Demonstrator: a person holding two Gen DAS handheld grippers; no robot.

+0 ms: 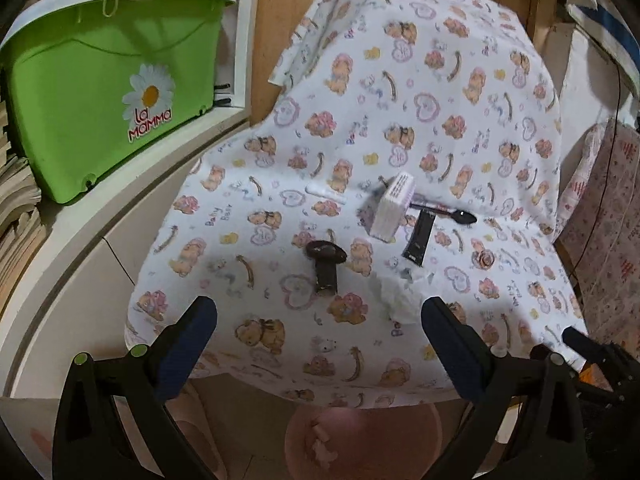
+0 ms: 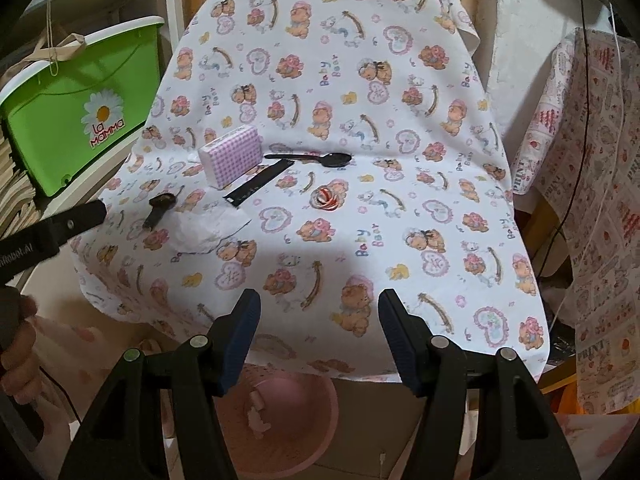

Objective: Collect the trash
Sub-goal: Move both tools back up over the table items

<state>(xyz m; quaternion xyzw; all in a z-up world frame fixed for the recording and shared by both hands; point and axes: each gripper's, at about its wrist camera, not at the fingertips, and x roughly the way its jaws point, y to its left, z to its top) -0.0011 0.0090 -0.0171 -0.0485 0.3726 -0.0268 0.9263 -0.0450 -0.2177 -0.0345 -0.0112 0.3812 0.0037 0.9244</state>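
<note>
My left hand-held gripper and right hand-held gripper hang spread apart and empty over the cloth-covered counter. A crumpled tissue lies near its front edge; the pink bin sits below.

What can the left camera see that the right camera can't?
Only the left camera shows a white stick lying behind the purple box. Only the right camera shows the box's checked purple top and the hand holding the other tongs. Both show the black spoon, crumpled tissue, dark T-shaped piece, green bin and pink bucket below.
</note>
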